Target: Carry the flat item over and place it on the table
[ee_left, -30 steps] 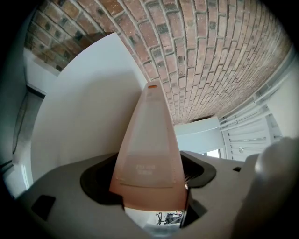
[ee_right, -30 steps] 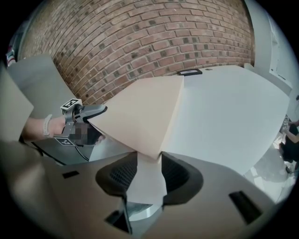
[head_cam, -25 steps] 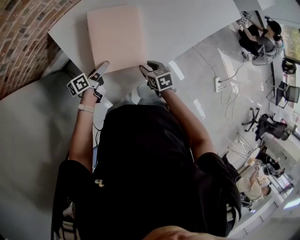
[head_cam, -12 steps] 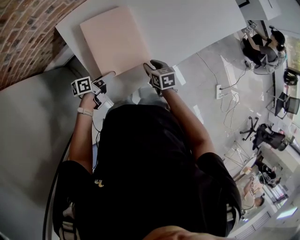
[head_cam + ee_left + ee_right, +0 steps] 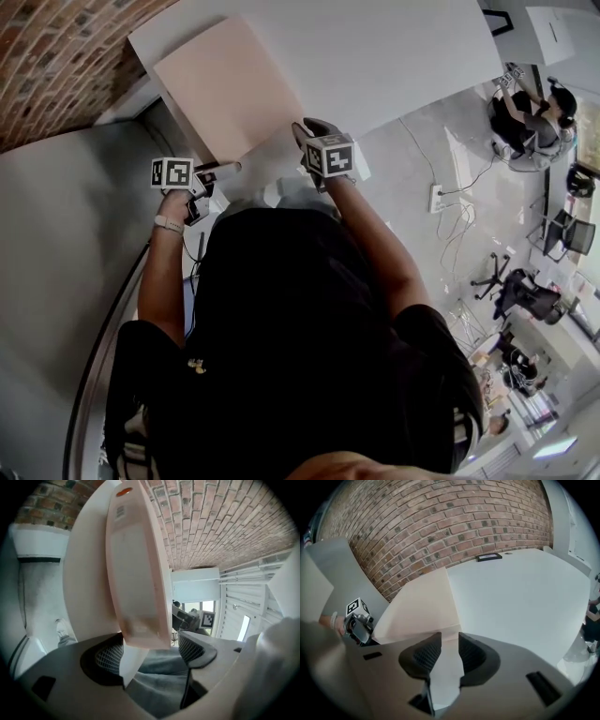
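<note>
Status: board [image 5: 225,84] is down flat on the counter [image 5: 394,56], at its near-left corner beside the brick wall [image 5: 56,66]. Placement looks basically done. What's left is getting both claws clear.

- left claw [image 5: 151,649]: jaws apart, straddling the board's near-left corner and the counter corner under it. The pads are not pressing.
- right claw [image 5: 449,654]: jaws have just been closing and now leave a narrow gap at the board's near-right corner. Only the board's edge and pale counter show through the gap, so I read no pinch.

Risks:
1. The board sits close to the counter's left and near edges, with little margin. Any drag toward the person or to the left could hang a corner over and tip it off.
2. If the left claw backs out crooked, 1 pad could catch the corner and the board would pivot or slide with it.
3. With the right claw this tight to the corner, a jaw tip could nip or shove the edge and skew the board.
4. The person's body is close to the near edge, so a bump could do the same.

Writing:
- 1 small printed label [image 5: 120,512] and 1 orange round sticker [image 5: 124,492] at the board's far end in the left gripper view; the print is too small to read.
- A dark plaque [image 5: 489,557] sits far on the counter, unreadable.
- The square black-and-white markers [image 5: 330,155] on the claw cubes are patterns only.
- No brand is legible.
</note>
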{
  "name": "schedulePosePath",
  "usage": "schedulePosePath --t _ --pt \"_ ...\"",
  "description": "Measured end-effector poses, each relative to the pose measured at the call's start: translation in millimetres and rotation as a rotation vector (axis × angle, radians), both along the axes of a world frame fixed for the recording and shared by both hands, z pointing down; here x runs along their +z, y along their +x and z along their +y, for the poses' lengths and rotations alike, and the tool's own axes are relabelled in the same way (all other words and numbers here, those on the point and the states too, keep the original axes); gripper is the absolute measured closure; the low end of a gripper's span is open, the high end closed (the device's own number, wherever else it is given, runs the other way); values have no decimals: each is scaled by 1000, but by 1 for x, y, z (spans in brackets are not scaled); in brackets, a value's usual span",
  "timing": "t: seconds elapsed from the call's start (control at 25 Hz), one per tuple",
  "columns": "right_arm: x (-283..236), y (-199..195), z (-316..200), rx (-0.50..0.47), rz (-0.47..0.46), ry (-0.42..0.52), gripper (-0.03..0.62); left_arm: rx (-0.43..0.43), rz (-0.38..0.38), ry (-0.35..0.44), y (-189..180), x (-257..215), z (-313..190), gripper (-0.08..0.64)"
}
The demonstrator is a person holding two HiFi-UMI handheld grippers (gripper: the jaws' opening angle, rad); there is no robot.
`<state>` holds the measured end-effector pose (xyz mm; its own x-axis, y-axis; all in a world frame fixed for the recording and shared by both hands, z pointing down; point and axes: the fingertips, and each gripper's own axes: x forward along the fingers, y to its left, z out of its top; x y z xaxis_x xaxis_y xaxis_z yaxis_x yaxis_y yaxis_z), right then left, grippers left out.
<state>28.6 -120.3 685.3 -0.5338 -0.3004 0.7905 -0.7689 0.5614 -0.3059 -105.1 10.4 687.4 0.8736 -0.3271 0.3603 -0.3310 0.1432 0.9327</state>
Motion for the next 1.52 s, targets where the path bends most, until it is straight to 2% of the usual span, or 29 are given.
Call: schedulePosePath --t 0.12,0.36,0.6,0.68,0.84,0.92,1.0,1.12,1.32,1.44,1.52 --pt "1 1 -1 1 7 -6 480 12 10 -16 3 -1 11 207" --pt "6 2 1 2 22 -21 477 -36 40 -24 0 -1 27 209" --pt "-4 15 4 -5 79 -10 500 -108 39 28 -2 -26 18 210" --pt "-16 17 2 -5 74 18 523 -95 2 59 -1 -36 16 212" --pt "-48 7 -3 -23 11 73 551 -43 -154 130 -1 -50 14 215" --pt "-66 -2 -5 -45 -26 104 561 -62 -169 163 -3 -65 9 216" --pt "-87 -11 -6 -75 -61 141 566 -95 -185 209 -6 -84 2 224" --pt "-124 -26 -7 -125 -136 201 574 -144 -277 304 -15 -114 -10 295" --pt "-191 -52 1 -210 -324 290 581 -286 -396 535 -34 -188 -35 417" --pt "-227 -61 8 -270 -374 365 581 -354 -468 664 -43 -231 -43 519" --pt "-249 -66 12 -306 -401 417 581 -382 -503 738 -46 -255 -45 555"
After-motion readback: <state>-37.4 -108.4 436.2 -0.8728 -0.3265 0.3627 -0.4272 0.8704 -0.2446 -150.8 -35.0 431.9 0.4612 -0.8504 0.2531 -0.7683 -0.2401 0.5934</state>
